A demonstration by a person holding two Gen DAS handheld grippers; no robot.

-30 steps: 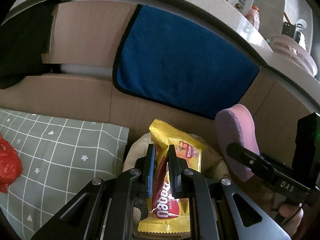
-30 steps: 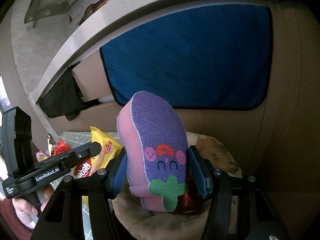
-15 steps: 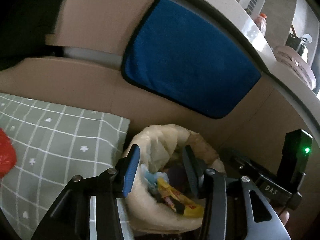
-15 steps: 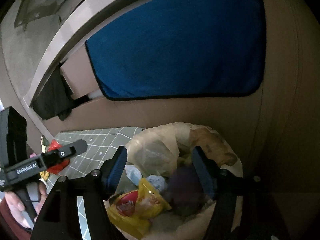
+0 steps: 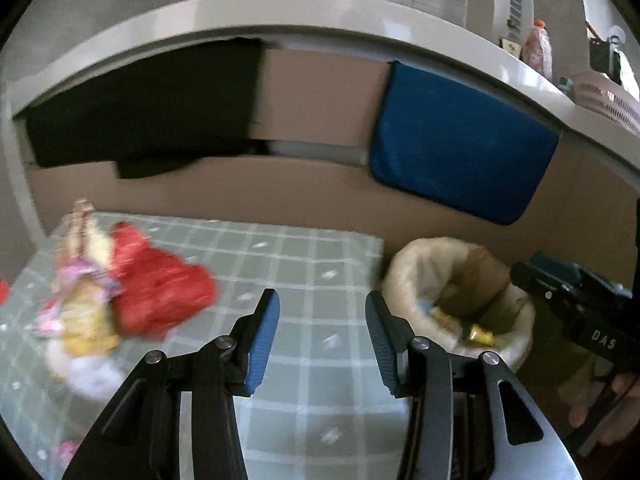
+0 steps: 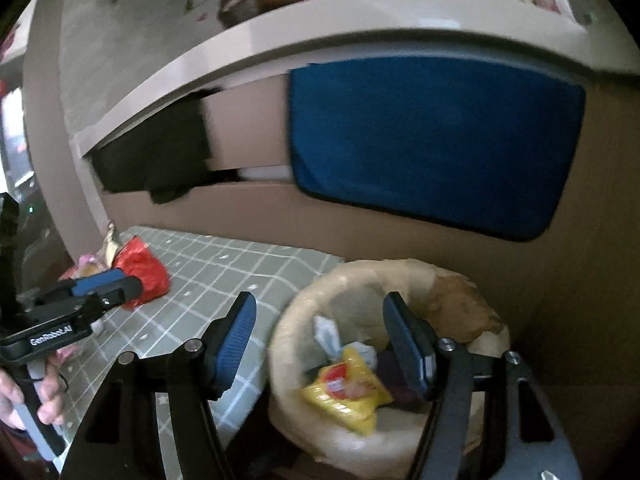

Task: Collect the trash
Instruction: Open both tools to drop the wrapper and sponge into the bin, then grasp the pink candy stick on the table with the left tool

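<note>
— Looking for the next piece: where does it lie from the left tool (image 5: 322,334)?

— At about ten o'clock from it, on the green checked cloth covering the tabletop (image 5: 304,264). A crumpled red plastic wrapper (image 5: 158,288) sits there, touching a blurred heap of pink and yellow wrappers (image 5: 82,300) at its nine o'clock side. Motion blur hides their shapes, so I cannot give a long axis.

— Which tool is nearer?

— The left one, I judge. In the right wrist view it hovers just beside the red wrapper, while the right tool (image 6: 320,344) hangs over the bin, well apart from the heap.

— Are they carrying anything?

— No. Both tools are spread wide, blue pads apart, with nothing between them.

— And the bin?

— A round bin lined with a beige plastic bag (image 6: 424,276) stands off the cloth's edge, at two o'clock from the left tool. Inside lie a yellow snack packet (image 6: 344,392), some white crumpled paper (image 6: 326,336), and a dark purple thing beside the right pad, too shadowed to name.

— So the move?

— Probably a swing of the left tool toward ten o'clock.
</note>
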